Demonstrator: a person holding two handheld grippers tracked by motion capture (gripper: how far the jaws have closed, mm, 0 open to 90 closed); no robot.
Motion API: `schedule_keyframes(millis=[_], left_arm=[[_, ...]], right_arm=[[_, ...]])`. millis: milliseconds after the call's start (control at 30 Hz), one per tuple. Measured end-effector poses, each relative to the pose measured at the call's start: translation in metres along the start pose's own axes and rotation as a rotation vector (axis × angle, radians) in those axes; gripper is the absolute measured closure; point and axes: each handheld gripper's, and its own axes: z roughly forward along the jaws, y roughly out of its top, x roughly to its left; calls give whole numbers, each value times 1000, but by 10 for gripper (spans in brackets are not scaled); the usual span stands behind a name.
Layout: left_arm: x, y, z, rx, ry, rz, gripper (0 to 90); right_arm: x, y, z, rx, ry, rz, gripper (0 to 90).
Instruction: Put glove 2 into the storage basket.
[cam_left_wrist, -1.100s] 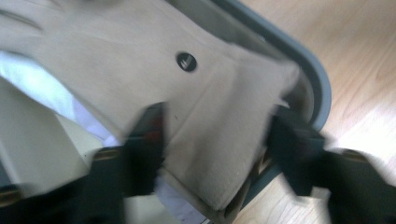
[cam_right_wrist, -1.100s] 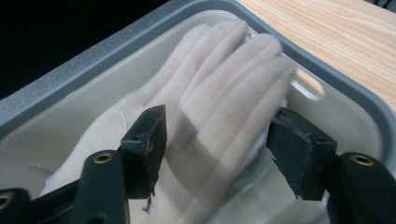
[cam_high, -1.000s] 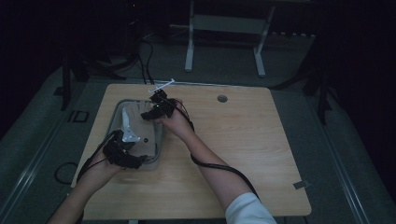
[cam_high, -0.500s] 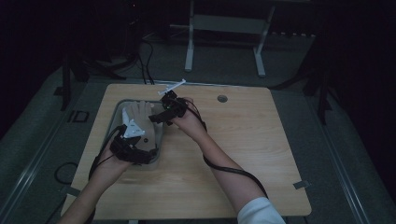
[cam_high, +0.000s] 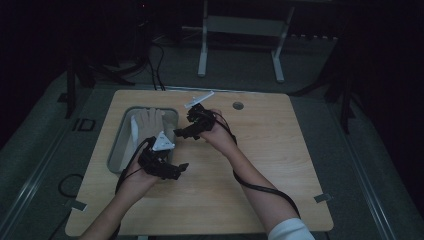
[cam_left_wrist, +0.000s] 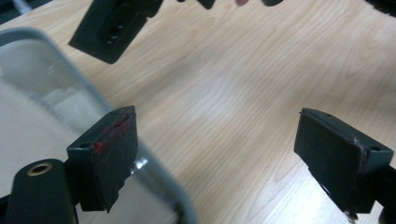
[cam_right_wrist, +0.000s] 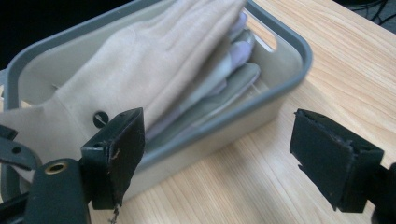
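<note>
Both tools stand released, each with its two black jaws spread wide and nothing between them. Left tool (cam_high: 167, 167) sits in the person's left hand (cam_high: 135, 175) over the near right corner of a grey rectangular plastic bin (cam_high: 116, 150), its grey three-cornered plate tilted on top. In the left gripper view its left jaw overlaps the bin's rounded rim (cam_left_wrist: 88, 93) while its right jaw hangs above bare light wood table (cam_left_wrist: 224, 93); a black part of the other tool (cam_left_wrist: 114, 25) shows at the top of that view.

Right tool (cam_high: 192, 127) is held in the right hand (cam_high: 220, 137) just beside the bin's right wall, farther from the person than the left tool and close to it but apart. In the right gripper view its left jaw lies in front of the bin wall (cam_right_wrist: 224, 126) and its right jaw is over the table (cam_right_wrist: 280, 186).

Inside the bin, to the left of both tools, lies a beige fabric glove (cam_right_wrist: 140, 70), fingers pointing toward the far end, resting over paler grey-lilac folded fabric (cam_right_wrist: 233, 60).

Beyond the right tool, a small white flat strip (cam_high: 199, 99) rests near the far edge of the table, and a round grey grommet hole (cam_high: 238, 106) sits to its right. Black cable (cam_high: 260, 187) trails along the right forearm.
</note>
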Motion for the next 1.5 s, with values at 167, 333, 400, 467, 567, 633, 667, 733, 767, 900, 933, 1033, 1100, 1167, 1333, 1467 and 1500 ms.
schedule_keyframes(millis=[167, 333, 400, 467, 567, 633, 667, 733, 767, 900, 933, 1033, 1100, 1167, 1333, 1467, 1500], left_arm=[[-10, 1, 10, -8, -26, 6, 141], [-19, 0, 24, -19, -65, 3, 141], [-23, 1, 30, -21, -80, 4, 141], [-25, 1, 32, -20, -83, 11, 141], [-28, 1, 38, -28, -98, 9, 141], [-33, -1, 44, -27, -110, 6, 141], [-33, -1, 44, -27, -110, 6, 141], [-35, -2, 48, -24, -123, 9, 141], [-38, -5, 53, -12, -128, 17, 141], [-40, -8, 60, -6, -147, 16, 141], [-41, -8, 61, -9, -150, 16, 141], [-43, -10, 66, -6, -150, 30, 141], [-46, -12, 69, -15, -159, 35, 141], [-47, -14, 72, -12, -174, 29, 141], [-52, -19, 82, 0, -203, 28, 141], [-56, -21, 92, 12, -222, 34, 141], [-57, -21, 94, 17, -223, 36, 141]], right_arm=[[-6, -15, -11, -1, -19, 3, 182], [-13, -31, -20, 3, -29, 10, 182], [-16, -41, -26, -1, -34, 18, 182], [-17, -45, -28, -1, -35, 18, 182], [-21, -60, -35, -5, -40, 35, 182], [-23, -67, -36, -8, -42, 41, 182], [-24, -71, -37, -14, -41, 47, 182], [-25, -79, -39, -8, -43, 49, 182], [-26, -83, -39, -7, -47, 47, 182], [-30, -100, -43, -7, -54, 45, 182], [-30, -100, -43, -7, -54, 45, 182], [-32, -112, -45, -20, -56, 42, 181], [-32, -116, -47, -21, -54, 35, 178], [-33, -123, -48, -21, -55, 18, 173], [-38, -141, -56, -26, -62, 14, 170], [-40, -154, -60, -17, -63, 5, 170], [-41, -158, -62, -11, -69, 5, 170]])
